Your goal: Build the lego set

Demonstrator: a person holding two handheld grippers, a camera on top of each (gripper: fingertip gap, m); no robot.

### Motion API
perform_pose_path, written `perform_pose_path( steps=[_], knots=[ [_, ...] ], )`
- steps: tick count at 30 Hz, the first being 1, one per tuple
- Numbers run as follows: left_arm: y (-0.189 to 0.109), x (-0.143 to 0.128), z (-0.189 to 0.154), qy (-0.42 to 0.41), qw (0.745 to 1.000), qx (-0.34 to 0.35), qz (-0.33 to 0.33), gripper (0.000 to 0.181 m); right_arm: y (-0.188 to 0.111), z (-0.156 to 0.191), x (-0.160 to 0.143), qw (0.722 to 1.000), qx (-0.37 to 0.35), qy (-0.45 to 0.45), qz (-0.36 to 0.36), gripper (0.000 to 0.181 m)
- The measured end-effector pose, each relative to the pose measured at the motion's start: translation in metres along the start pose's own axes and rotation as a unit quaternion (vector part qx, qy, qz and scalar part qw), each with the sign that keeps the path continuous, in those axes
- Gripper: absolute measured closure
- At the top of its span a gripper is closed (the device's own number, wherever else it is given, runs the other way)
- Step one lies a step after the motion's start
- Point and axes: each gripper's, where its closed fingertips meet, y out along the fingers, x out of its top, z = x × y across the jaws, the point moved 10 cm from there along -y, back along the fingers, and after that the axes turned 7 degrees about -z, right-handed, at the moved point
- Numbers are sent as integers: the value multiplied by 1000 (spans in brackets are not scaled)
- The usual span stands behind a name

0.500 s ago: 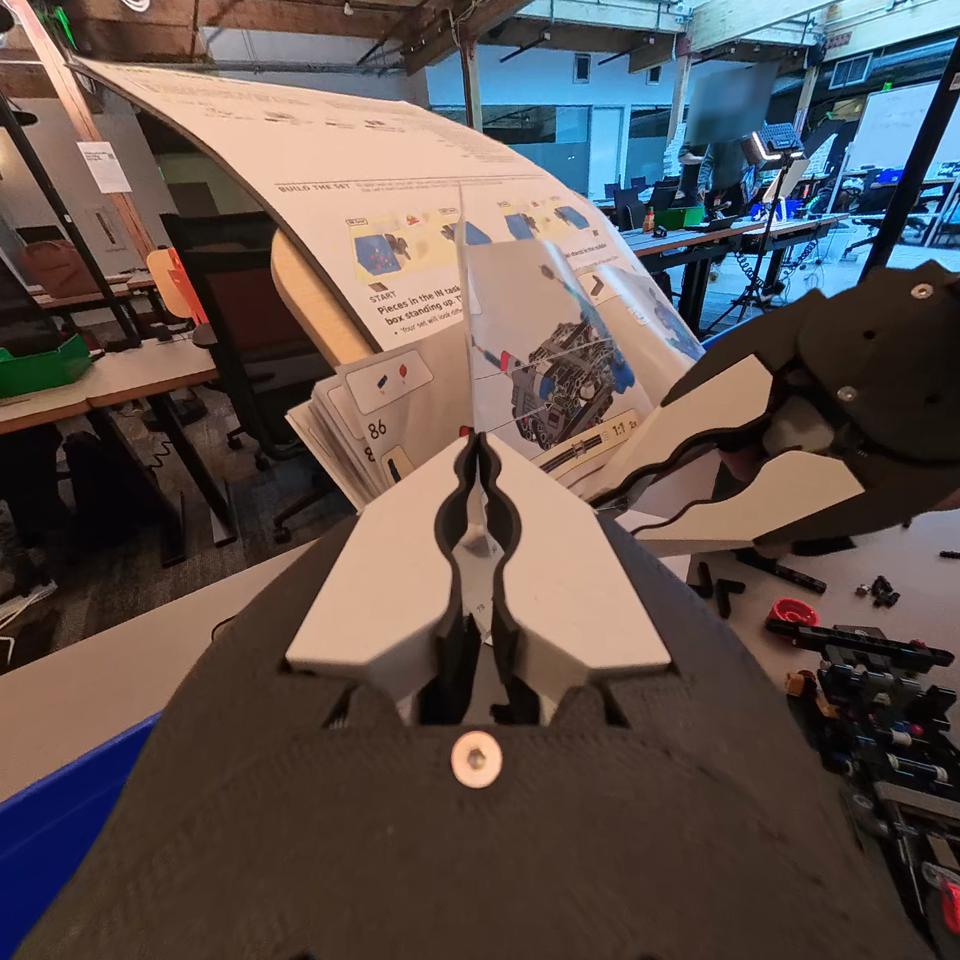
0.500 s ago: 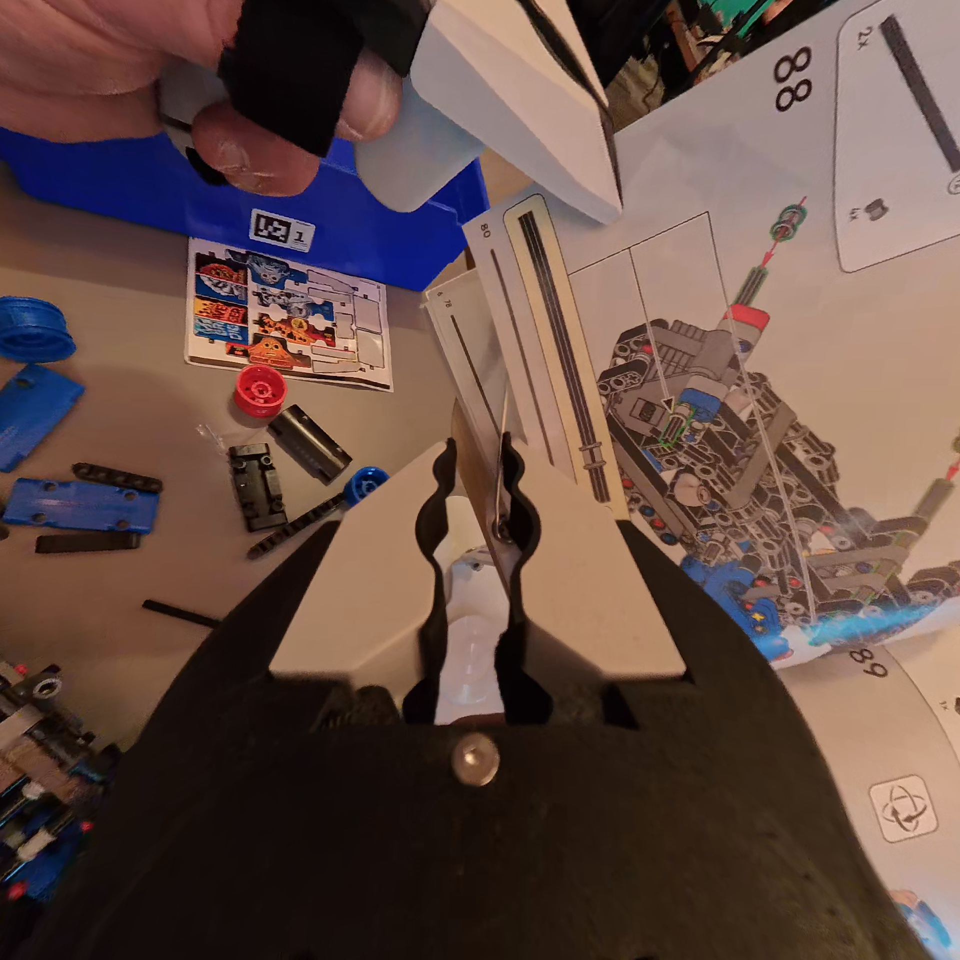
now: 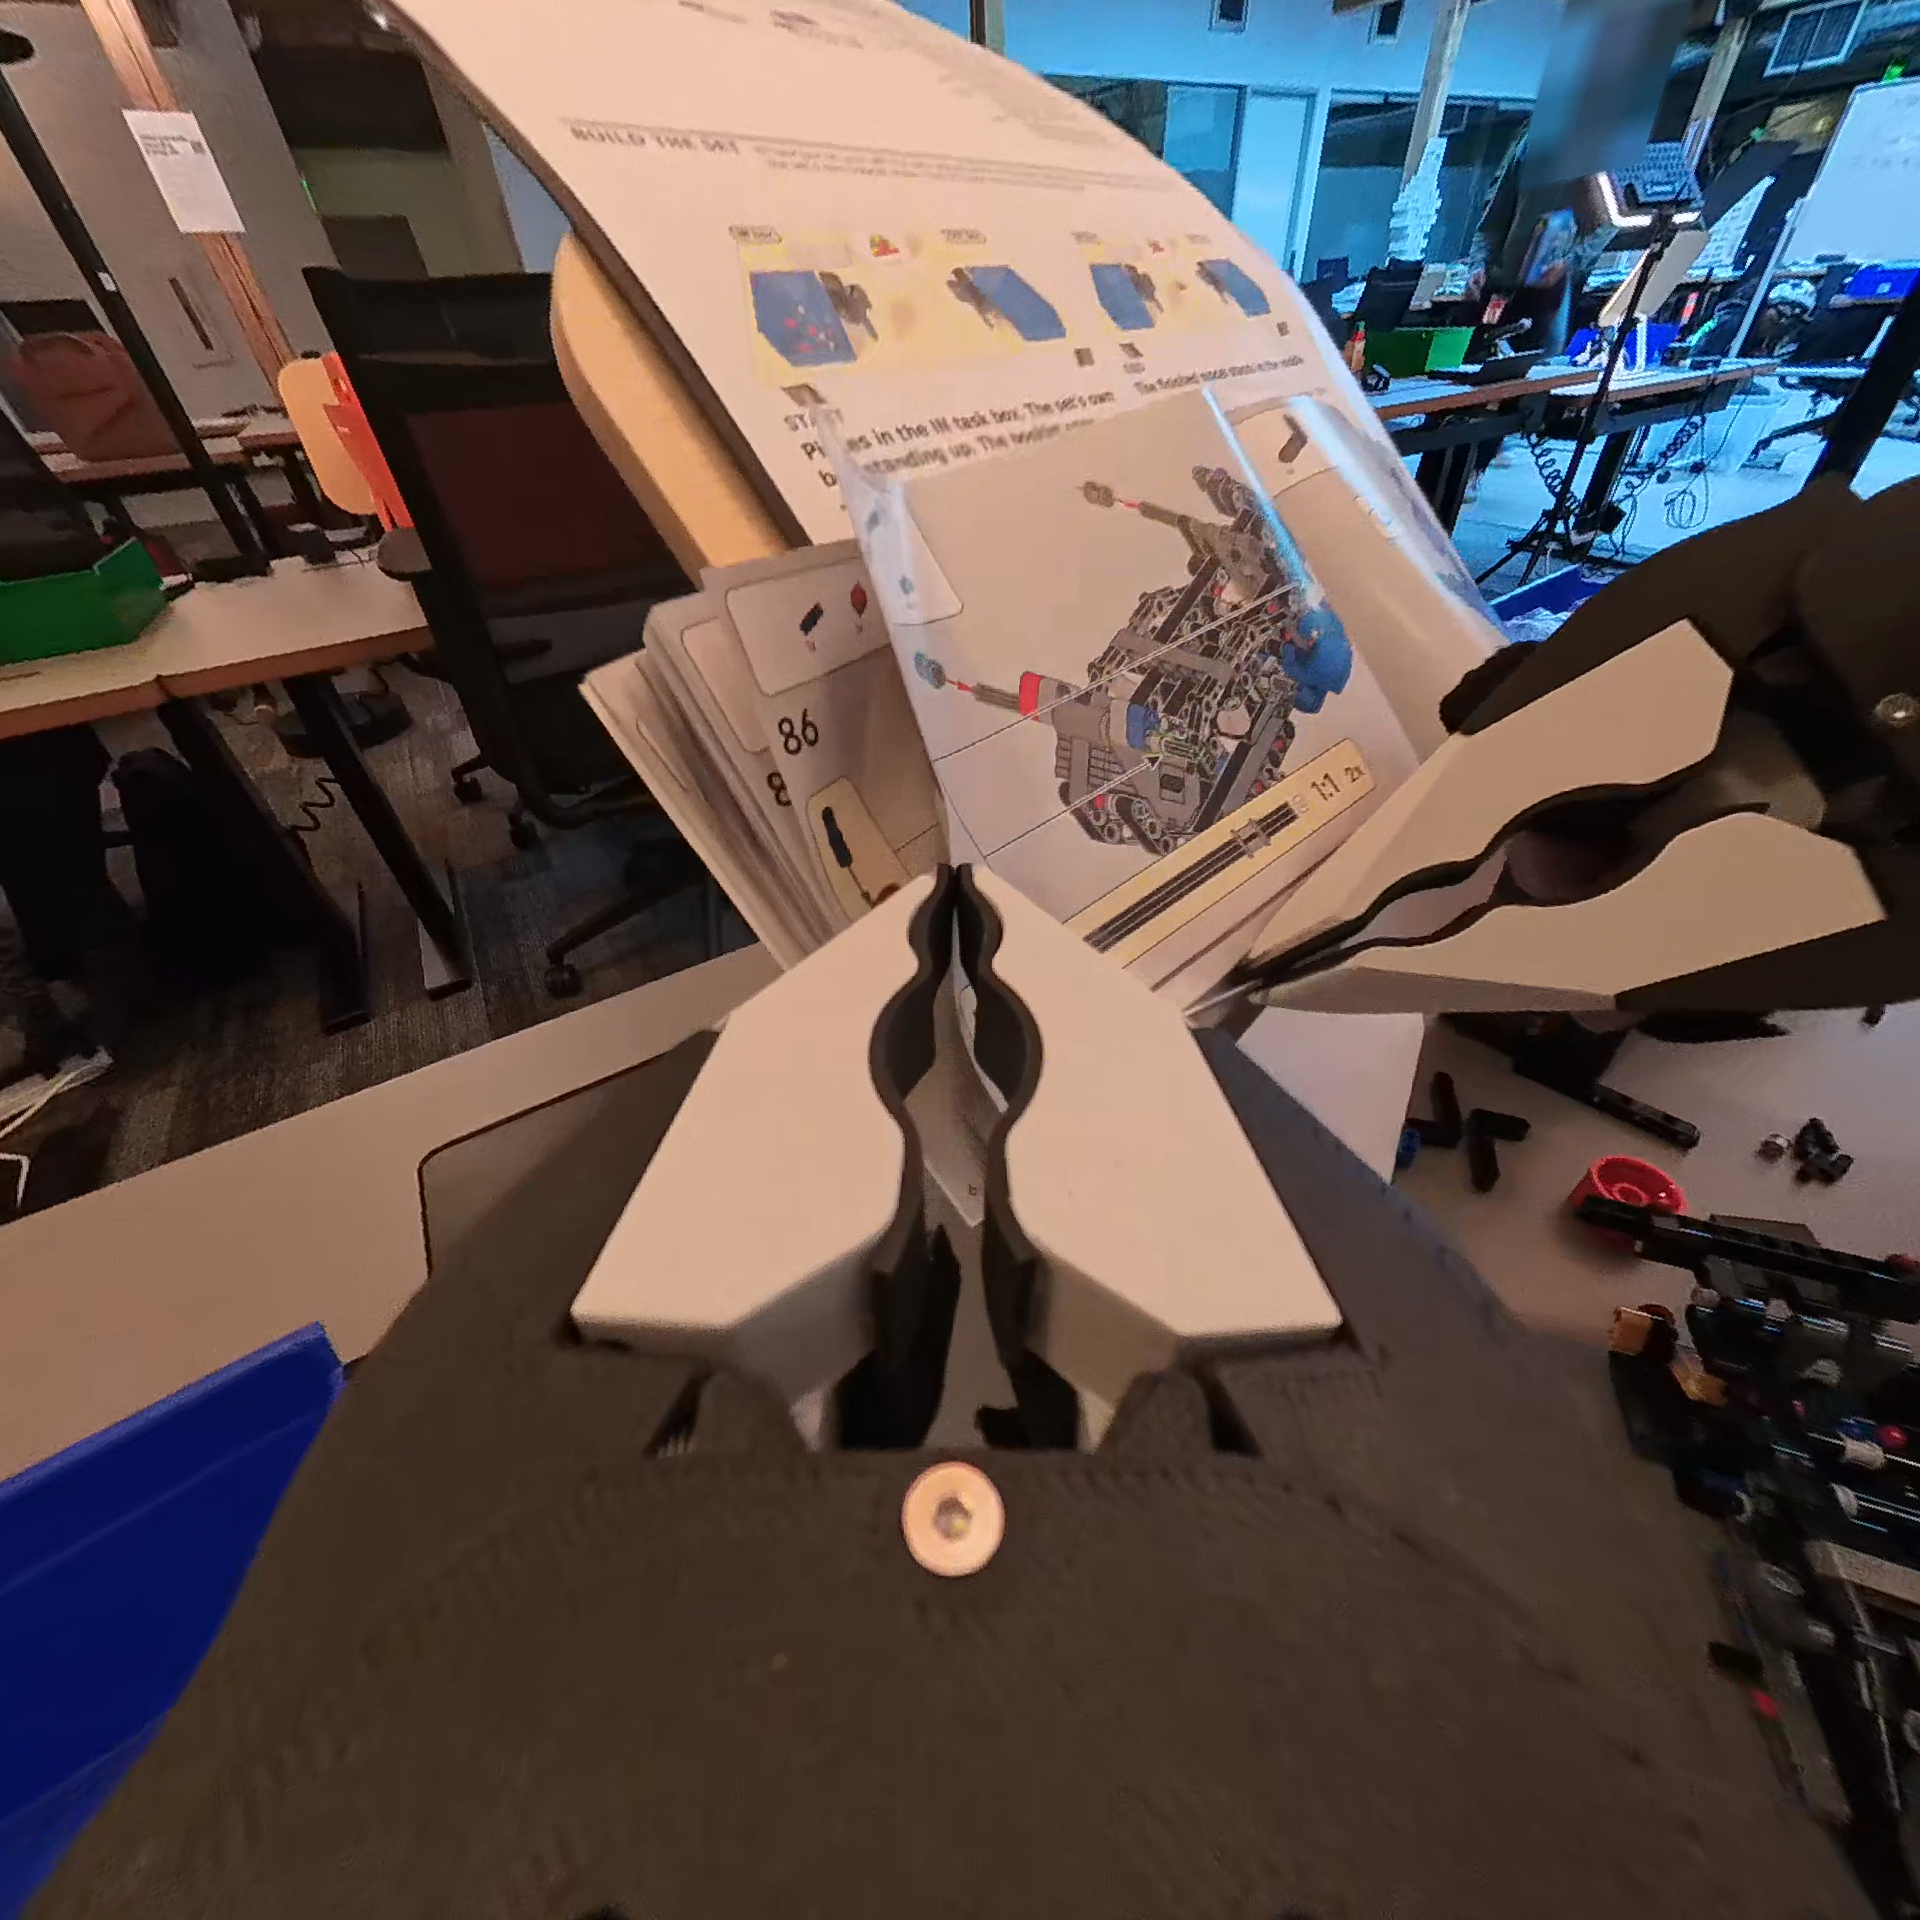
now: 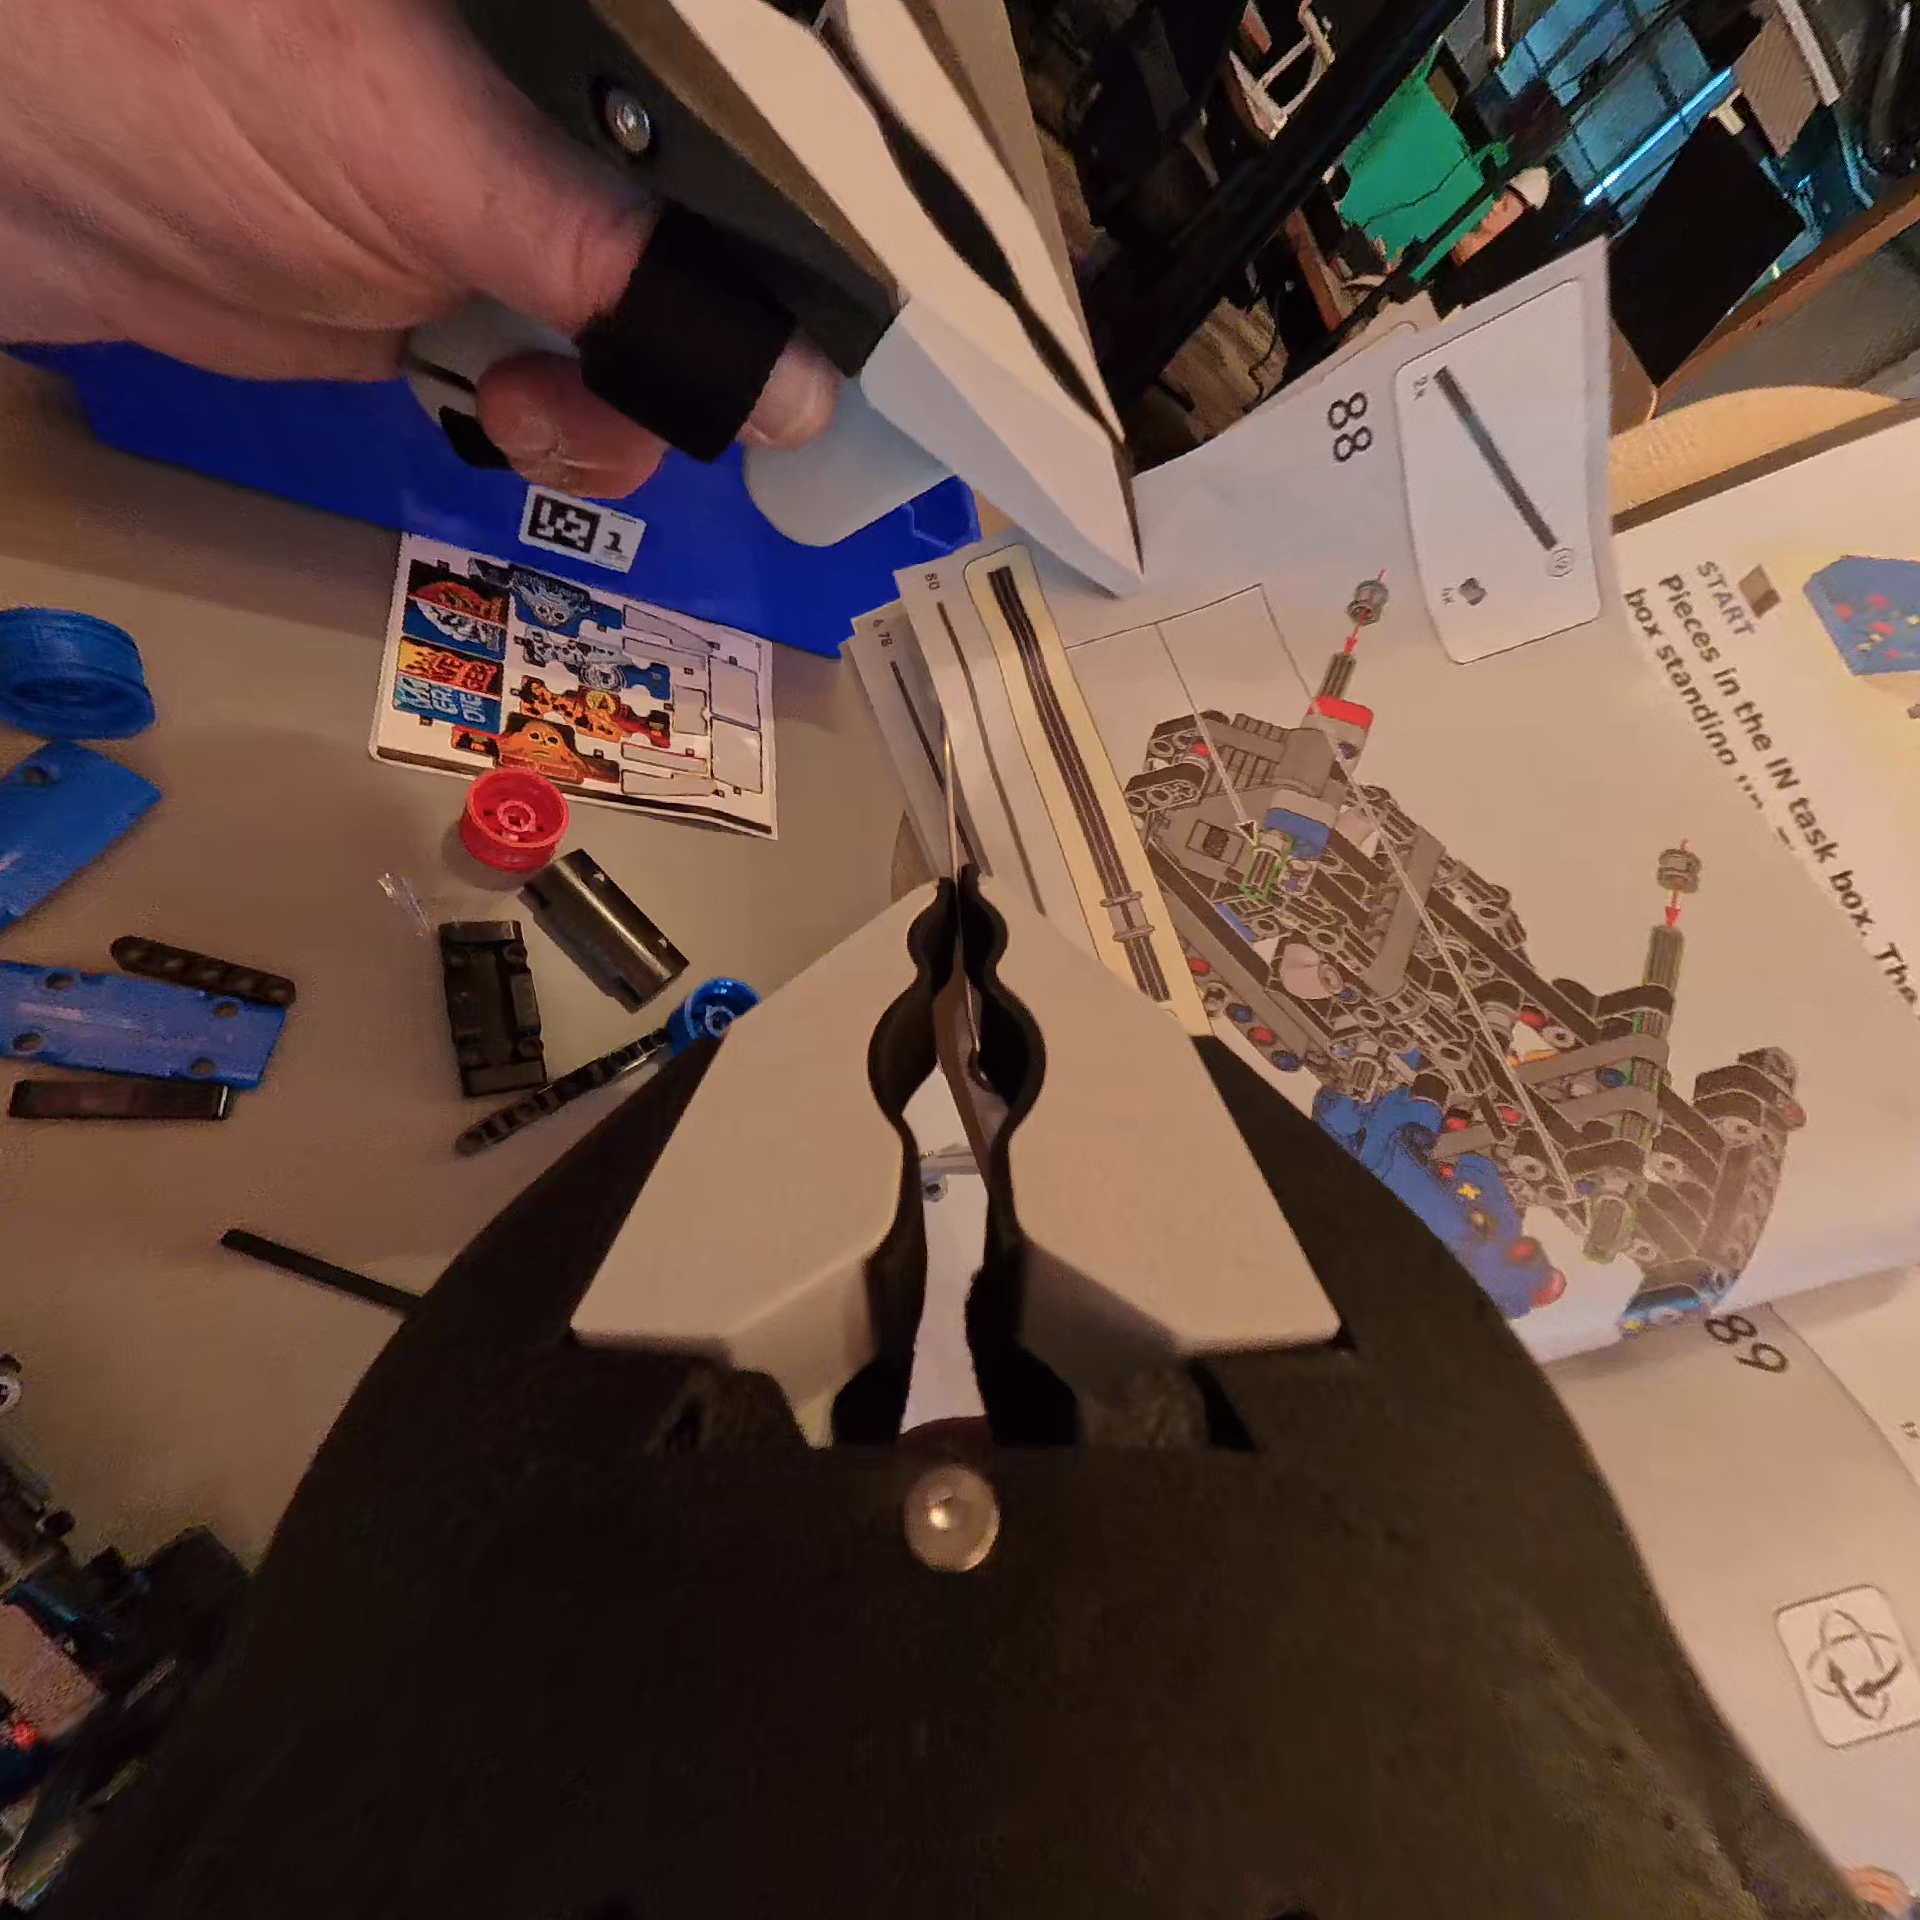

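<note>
Lego building was paused for the paper instruction booklet [image 3: 1122, 665], as far as we could judge. From the left wrist view, we had our left gripper [image 3: 956, 894] clenched on the lower edge of a single booklet page, the sheet running down between the grey fingers. Our right gripper [image 3: 1262, 982] came in from the right, its fingertips pinched on the edges of neighbouring pages. The booklet stood propped against a large curved white instruction sheet [image 3: 935, 260] behind it. On the pale tabletop [image 3: 1507, 1081] to the right sat the dark, partly built lego model [image 3: 1787, 1382], with a small red round piece [image 3: 1626, 1184] and a few black pins [image 3: 1465, 1132] near it.

From the right wrist view, we saw the right gripper [image 4: 956, 894] clamped on a thin page edge, while the left gripper [image 4: 1127, 520], carried in a hand [image 4: 312, 177], pinched the open page near its top corner. That page pictured a well-advanced build. Loose on the table lay flat blue plates [image 4: 135, 1023], a blue wheel hub [image 4: 68, 675], a red wheel hub [image 4: 514, 816], black beams [image 4: 488, 1008] and an unused sticker sheet [image 4: 582, 686], beside a blue plastic bin [image 4: 416, 457].

We judged the model a good way along, though unfinished: wheels, plates and stickers remained to be fitted once the right page was found.
</note>
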Motion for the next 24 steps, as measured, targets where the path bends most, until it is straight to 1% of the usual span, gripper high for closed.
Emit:
perform_pose_path(
  steps=[4,8,13,20,24],
  knots=[
    [1,-3,1,-5,1000,0,6,181,-2,-1,-3,1000,11,10,-22,181],
    [2,-4,2,-10,1000,3,4,181,-3,-1,-4,1000,13,-5,-27,181],
    [2,-5,3,-13,1000,1,3,181,-5,-2,-6,999,19,12,-42,181],
    [1,-8,4,-19,1000,-6,-7,181,-6,-6,-9,996,19,62,-62,181],
    [1,-7,2,-4,1000,-1,-4,181,-7,-5,-10,996,23,53,-66,181]
  ],
)
